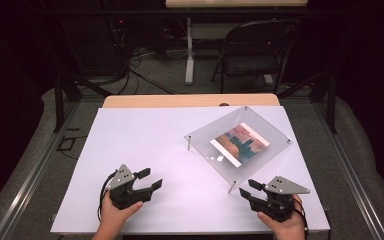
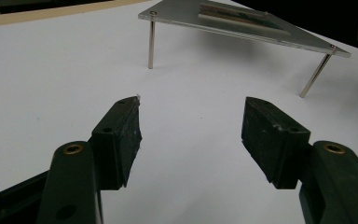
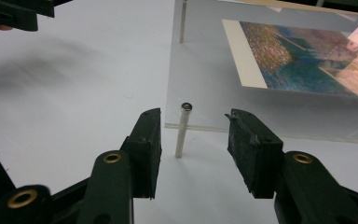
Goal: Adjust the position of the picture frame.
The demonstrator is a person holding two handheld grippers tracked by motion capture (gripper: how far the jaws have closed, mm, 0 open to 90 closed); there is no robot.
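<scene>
Frame (image 1: 240,142): a clear plate with a colourful picture (image 1: 240,144) inside, raised on thin metal legs above the white table (image 1: 145,140), toward the right and far side.
Near leg (image 3: 182,130): upright under the frame's closest corner, its round head at the plate's edge.
Right gripper (image 3: 193,140): jaws spread, one on each side of the near leg, not touching it.
Left gripper (image 1: 149,179): jaws spread wide, gripping nothing, low over bare table at the near left, well apart from the frame.
Hands: one on each gripper at the near edge.
Picture: perhaps a painted city or waterside scene; too blurred to tell.
</scene>
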